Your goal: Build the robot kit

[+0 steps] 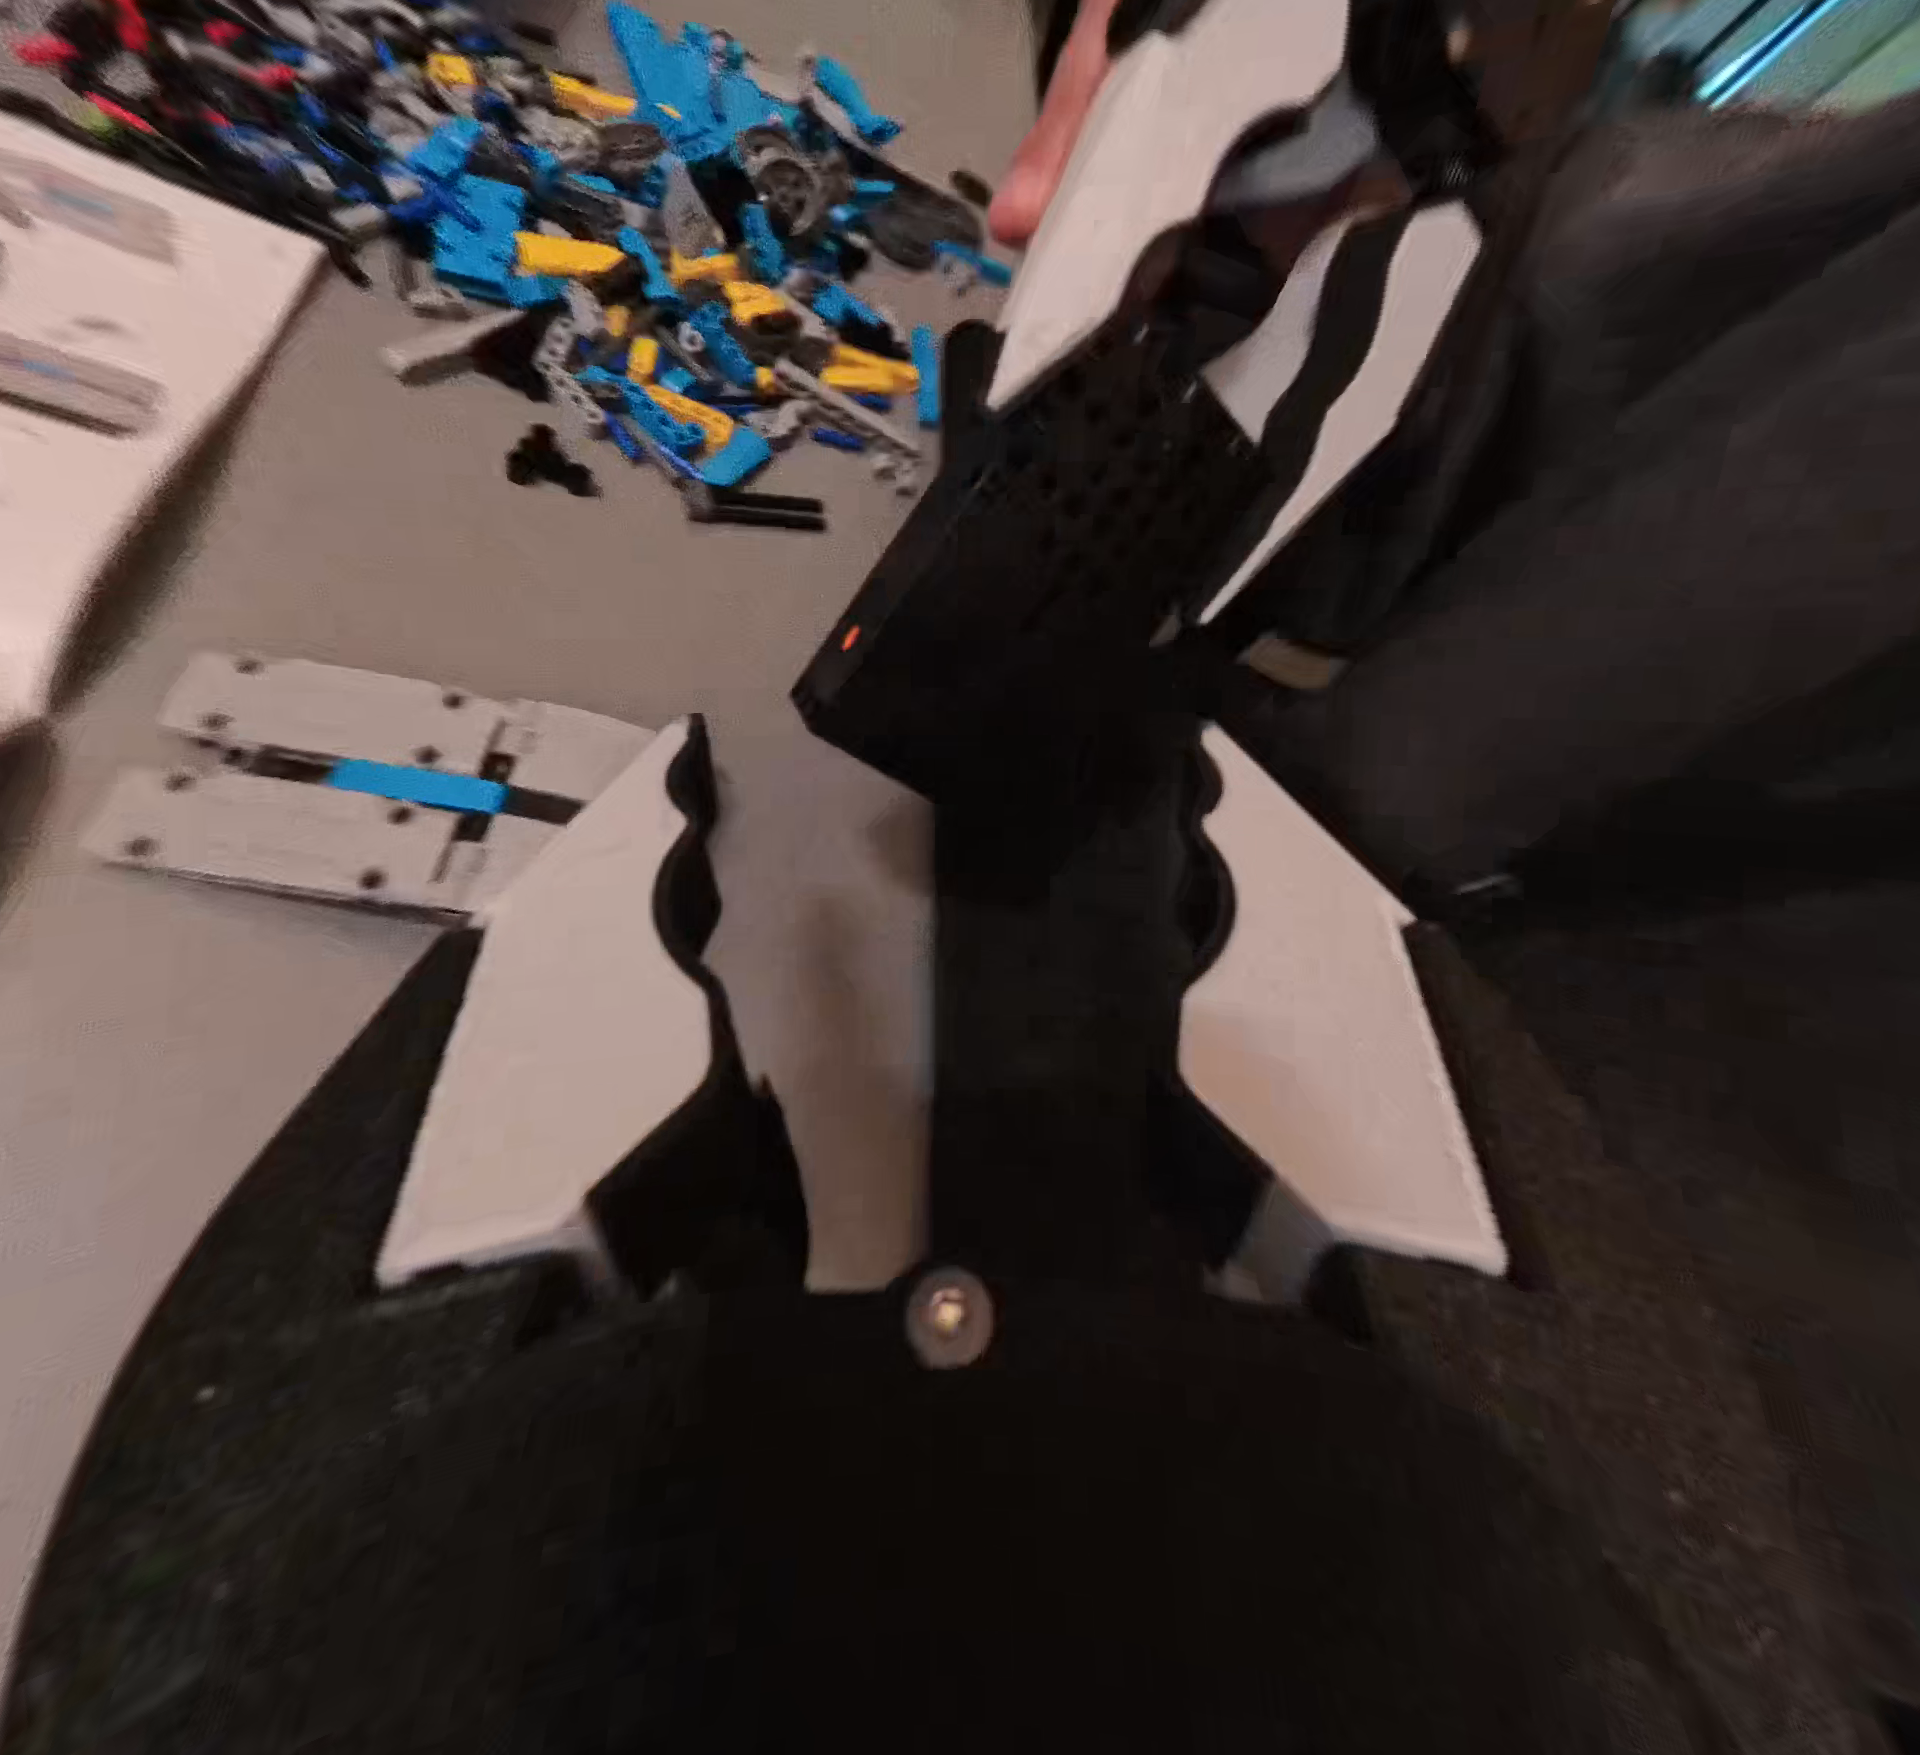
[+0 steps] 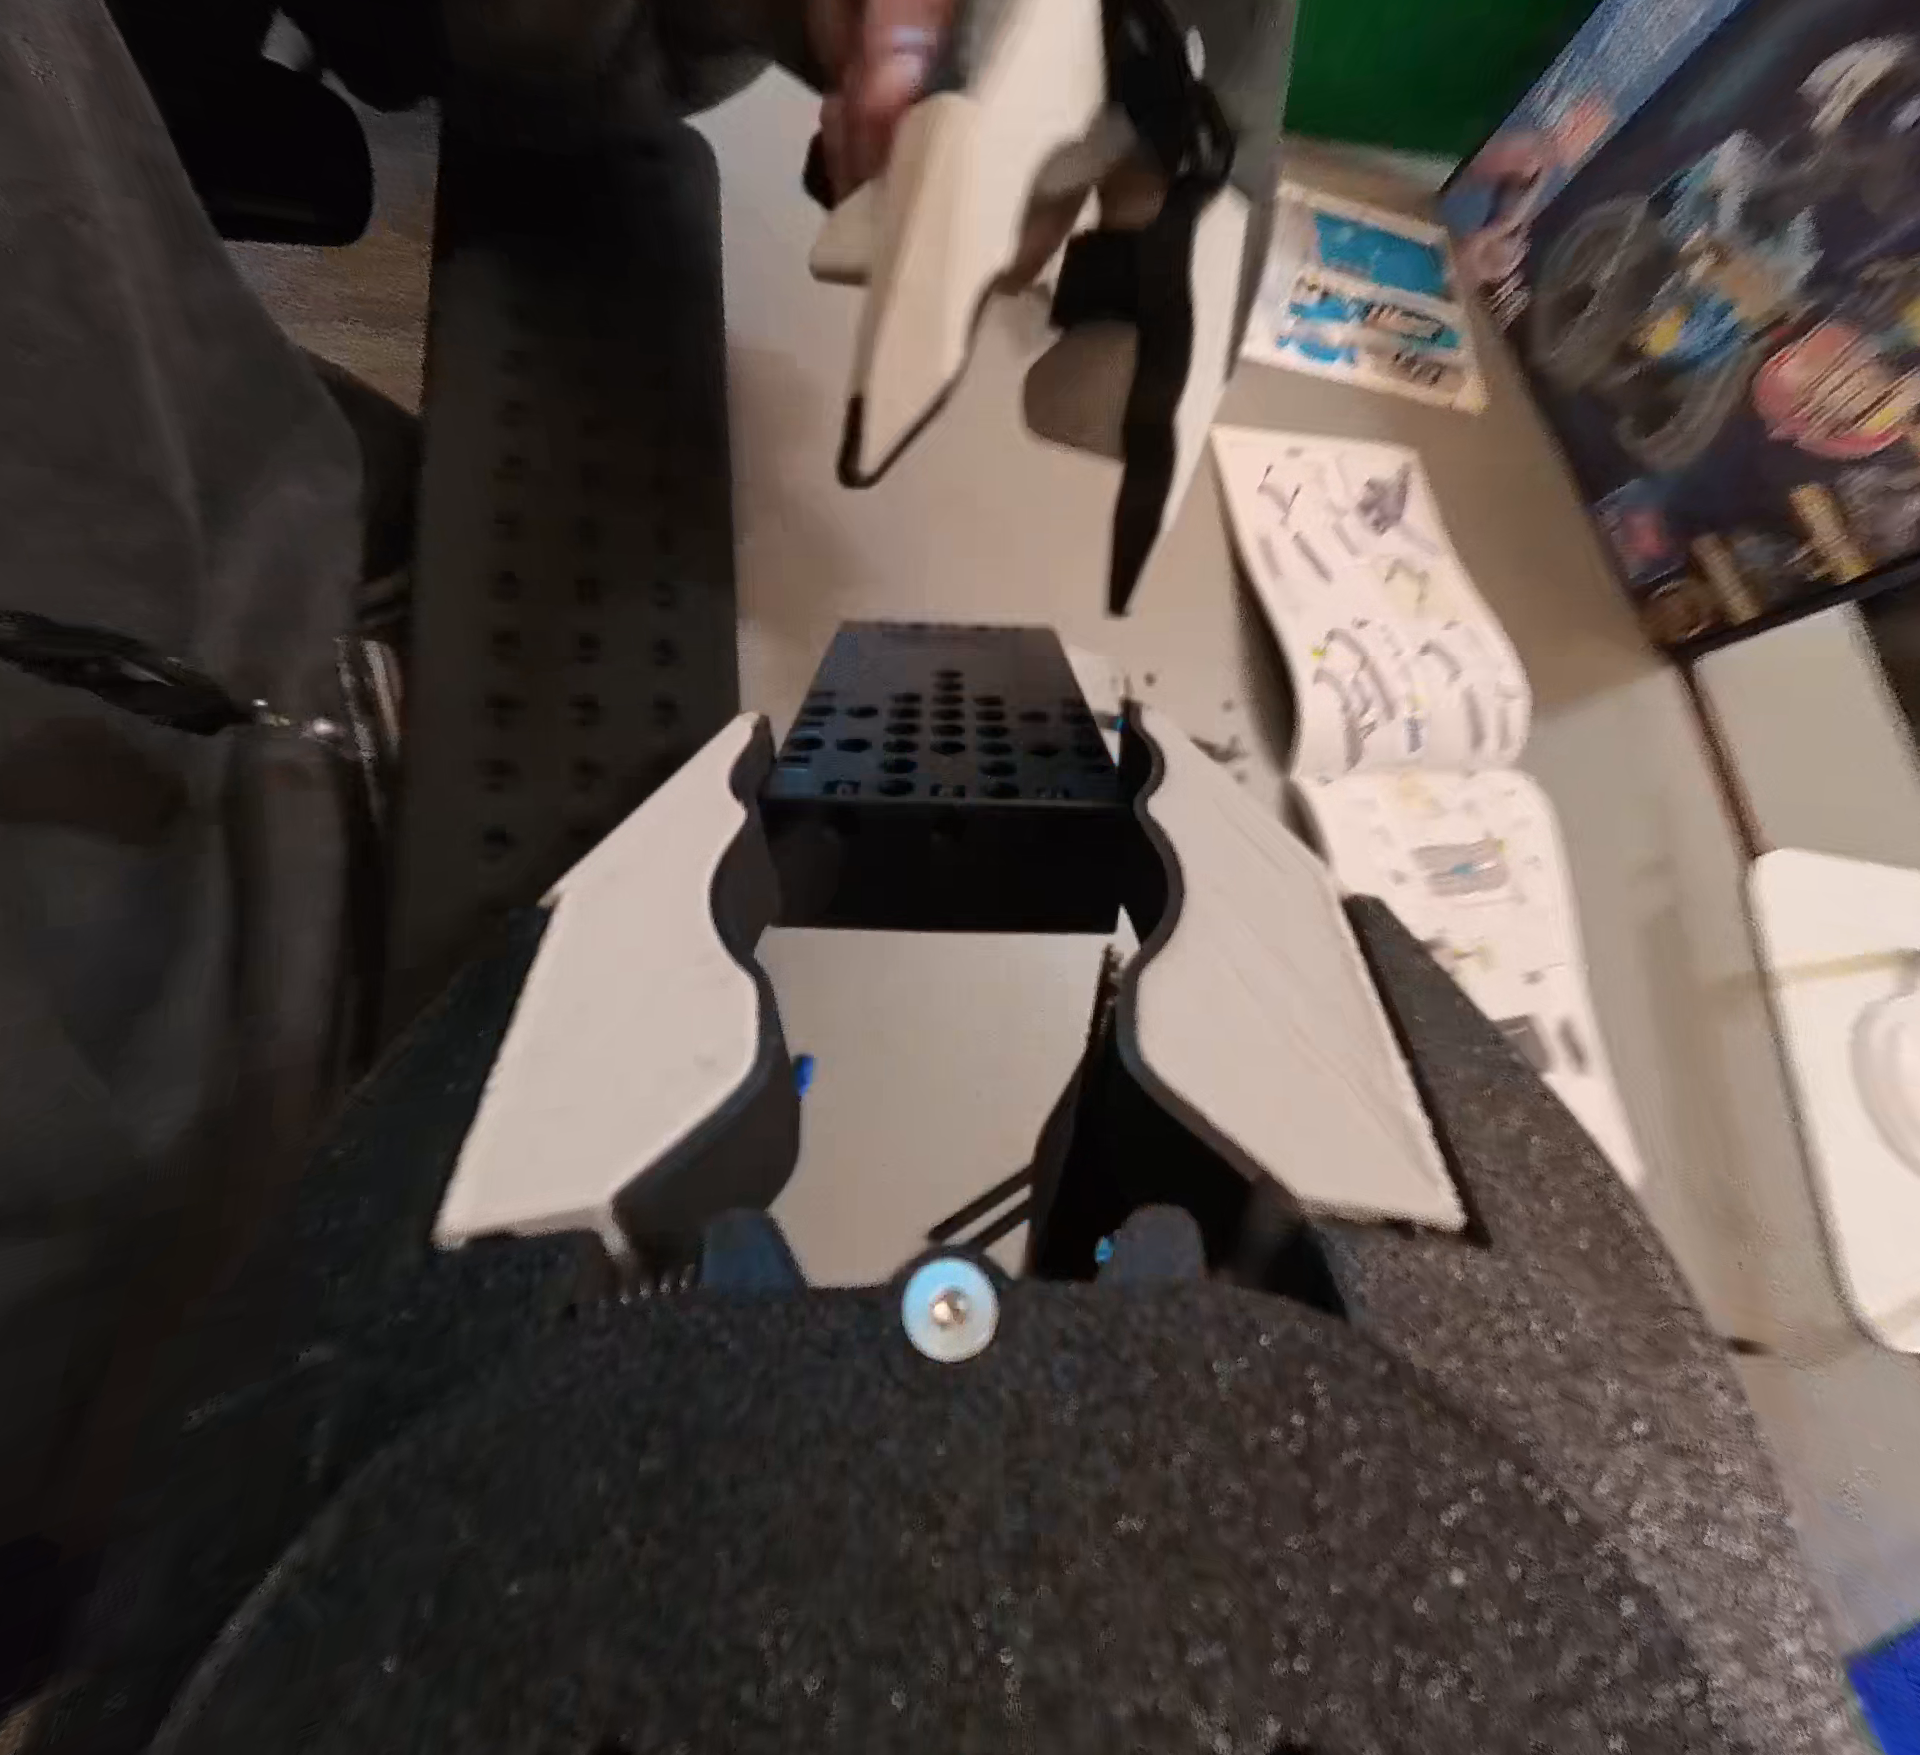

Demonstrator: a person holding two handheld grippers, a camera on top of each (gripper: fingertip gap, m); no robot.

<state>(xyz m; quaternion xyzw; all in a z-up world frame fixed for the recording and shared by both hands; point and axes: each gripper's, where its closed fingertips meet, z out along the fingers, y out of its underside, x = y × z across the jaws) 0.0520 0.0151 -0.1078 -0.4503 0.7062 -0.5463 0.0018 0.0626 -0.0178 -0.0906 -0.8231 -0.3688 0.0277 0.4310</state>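
Right tongs (image 2: 940, 832) clamp the near end of the black perforated block (image 2: 935, 760), both jaws pressing its sides. Left tongs (image 1: 951, 770) gape wide, just short of the block's (image 1: 997, 583) far end, touching nothing. Risk, as I judge it: held at 1 end only, the block could pivot or slip. Beyond it, loose bricks (image 1: 665, 251) litter the desk (image 1: 343, 521).

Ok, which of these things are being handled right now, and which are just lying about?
Handled: black perforated block, clamped in right gripper; left gripper open near it.
Lying about: loose brick pile, white-and-blue panel, open booklet, picture box.
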